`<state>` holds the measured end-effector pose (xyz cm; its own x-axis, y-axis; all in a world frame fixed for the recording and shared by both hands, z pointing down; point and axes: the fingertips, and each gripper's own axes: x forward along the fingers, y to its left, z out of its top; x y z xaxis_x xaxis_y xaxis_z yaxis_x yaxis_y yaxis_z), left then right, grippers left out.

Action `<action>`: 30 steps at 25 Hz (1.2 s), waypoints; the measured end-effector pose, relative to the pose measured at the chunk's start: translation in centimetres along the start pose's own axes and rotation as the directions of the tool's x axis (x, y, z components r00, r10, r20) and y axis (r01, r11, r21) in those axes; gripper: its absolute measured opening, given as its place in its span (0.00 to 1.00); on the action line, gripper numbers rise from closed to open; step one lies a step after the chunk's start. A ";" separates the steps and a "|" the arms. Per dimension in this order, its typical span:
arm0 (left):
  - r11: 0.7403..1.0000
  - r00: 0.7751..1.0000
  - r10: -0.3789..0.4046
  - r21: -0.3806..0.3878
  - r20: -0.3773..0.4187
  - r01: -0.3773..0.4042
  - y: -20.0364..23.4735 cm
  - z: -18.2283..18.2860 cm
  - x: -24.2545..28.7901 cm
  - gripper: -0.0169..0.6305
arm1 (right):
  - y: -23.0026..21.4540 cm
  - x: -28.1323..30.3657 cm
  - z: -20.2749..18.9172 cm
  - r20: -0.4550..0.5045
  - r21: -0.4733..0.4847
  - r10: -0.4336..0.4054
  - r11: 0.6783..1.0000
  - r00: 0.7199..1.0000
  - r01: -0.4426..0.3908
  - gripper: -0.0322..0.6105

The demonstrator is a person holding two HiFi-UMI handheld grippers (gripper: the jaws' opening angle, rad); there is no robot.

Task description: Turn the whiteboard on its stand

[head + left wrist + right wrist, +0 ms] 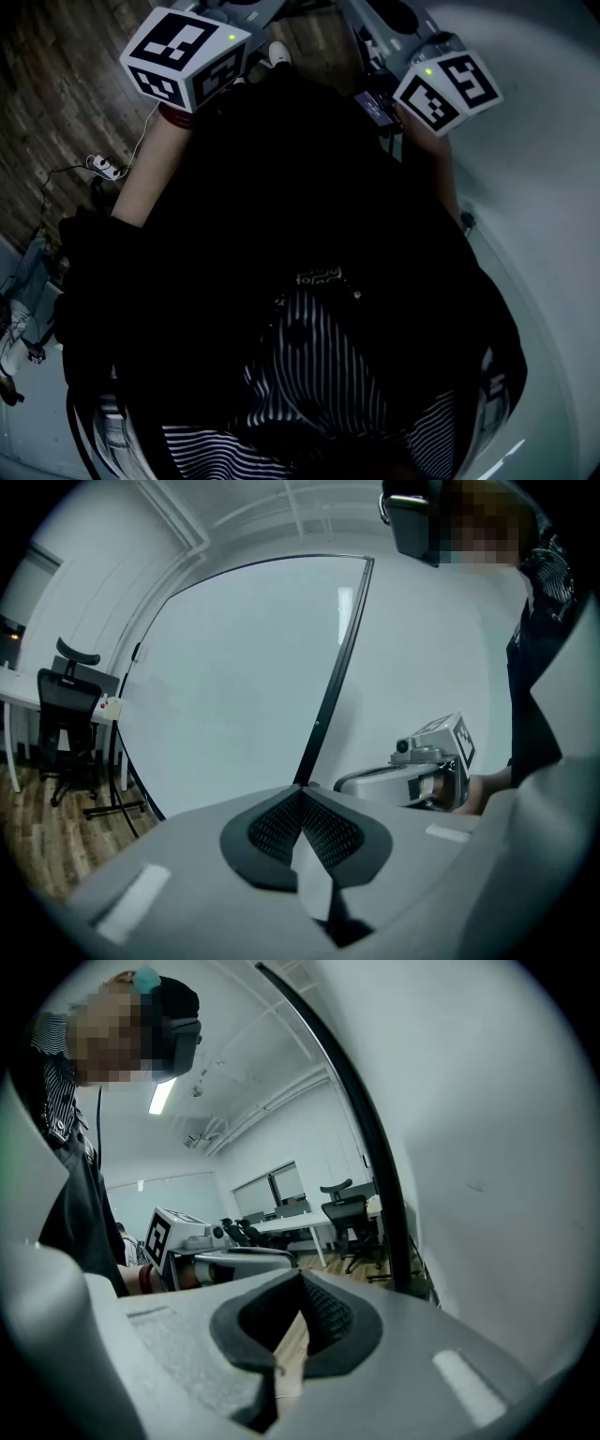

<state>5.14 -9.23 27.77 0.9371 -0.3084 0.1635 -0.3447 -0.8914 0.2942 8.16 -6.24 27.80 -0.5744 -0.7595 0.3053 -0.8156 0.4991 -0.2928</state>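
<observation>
Head view: your left gripper (192, 56) sits upper left, your right gripper (448, 89) upper right, the whiteboard (544, 187) along the right edge; left gripper view: jaws pressed together below the whiteboard's dark edge at centre; right gripper view: jaws pressed together, empty, whiteboard at right.

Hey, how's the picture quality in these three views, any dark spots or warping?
Head view: very dark, black clothing fills it. Left gripper view: fisheye bends the whiteboard edge into an arc. Right gripper view: bright ceiling light, black corners.
</observation>
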 end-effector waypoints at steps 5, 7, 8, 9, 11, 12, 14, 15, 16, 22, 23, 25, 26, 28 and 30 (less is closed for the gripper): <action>0.999 1.000 0.001 0.044 -0.004 -0.001 0.0 0.5 0.0 0.03 | 0.1 0.5 0.5 0.008 -0.018 -0.005 1.000 1.000 0.005 0.05; 0.999 1.000 -0.003 0.050 -0.009 0.004 -0.1 0.4 -0.3 0.03 | 0.1 0.5 0.5 0.009 -0.014 -0.017 1.000 1.000 0.017 0.05; 0.999 1.000 -0.011 0.046 -0.007 0.011 -0.3 0.4 -0.4 0.03 | 0.1 0.5 0.4 0.008 -0.011 -0.023 1.000 1.000 0.023 0.05; 0.999 1.000 -0.022 0.035 -0.002 0.022 -0.4 0.4 -0.4 0.03 | 0.2 0.4 0.4 0.007 -0.013 -0.029 0.999 1.000 0.029 0.05; 0.999 0.999 -0.044 0.018 0.006 0.044 -0.7 0.6 -0.3 0.03 | 0.2 0.3 0.6 0.005 -0.028 -0.045 0.999 0.999 0.045 0.05; 0.999 0.999 -0.048 0.019 0.004 0.048 -0.8 0.7 -0.3 0.03 | 0.2 0.2 0.8 0.006 -0.037 -0.057 0.998 0.998 0.058 0.05; 0.999 0.999 -0.045 0.029 -0.003 0.046 -0.7 0.6 -0.3 0.03 | -0.1 -0.1 0.9 0.011 -0.042 -0.086 0.995 0.996 0.086 0.05; 0.999 0.999 -0.045 0.031 -0.005 0.045 -0.7 0.6 -0.4 0.03 | -0.3 -0.3 0.8 0.014 -0.042 -0.103 0.994 0.995 0.103 0.05; 0.998 0.999 -0.046 0.032 -0.007 0.046 -0.7 0.6 -0.4 0.03 | -0.5 -0.6 0.8 0.015 -0.041 -0.123 0.991 0.992 0.124 0.05; 0.998 0.998 -0.054 0.036 -0.033 0.055 -0.6 0.5 -0.7 0.03 | -1.5 -1.3 0.7 0.023 -0.041 -0.201 0.979 0.979 0.202 0.05; 0.997 0.998 -0.058 0.039 -0.040 0.060 -0.7 0.5 -0.8 0.03 | -1.5 -1.4 0.7 0.015 -0.042 -0.206 0.978 0.978 0.206 0.05; 0.997 0.997 -0.066 0.043 -0.047 0.068 -1.0 0.5 -0.9 0.03 | -1.4 -1.7 0.5 -0.005 -0.041 -0.224 0.974 0.974 0.224 0.05; 0.997 0.997 -0.066 0.042 -0.045 0.068 -1.0 0.5 -1.0 0.03 | -1.5 -1.9 0.4 -0.011 -0.041 -0.234 0.971 0.972 0.234 0.05; 0.997 0.998 -0.059 0.039 -0.039 0.060 -1.0 0.6 -1.0 0.03 | -1.5 -1.9 0.4 -0.015 -0.041 -0.246 0.969 0.969 0.245 0.05; 0.998 0.998 -0.055 0.035 -0.038 0.056 -1.0 0.7 -1.0 0.03 | -1.4 -1.8 0.4 -0.023 -0.044 -0.248 0.968 0.969 0.247 0.06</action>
<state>4.58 -8.28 26.63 0.9518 -0.2462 0.1830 -0.2894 -0.9185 0.2694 10.35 -5.73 27.29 -0.3557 -0.8499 0.3888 -0.9344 0.3143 -0.1678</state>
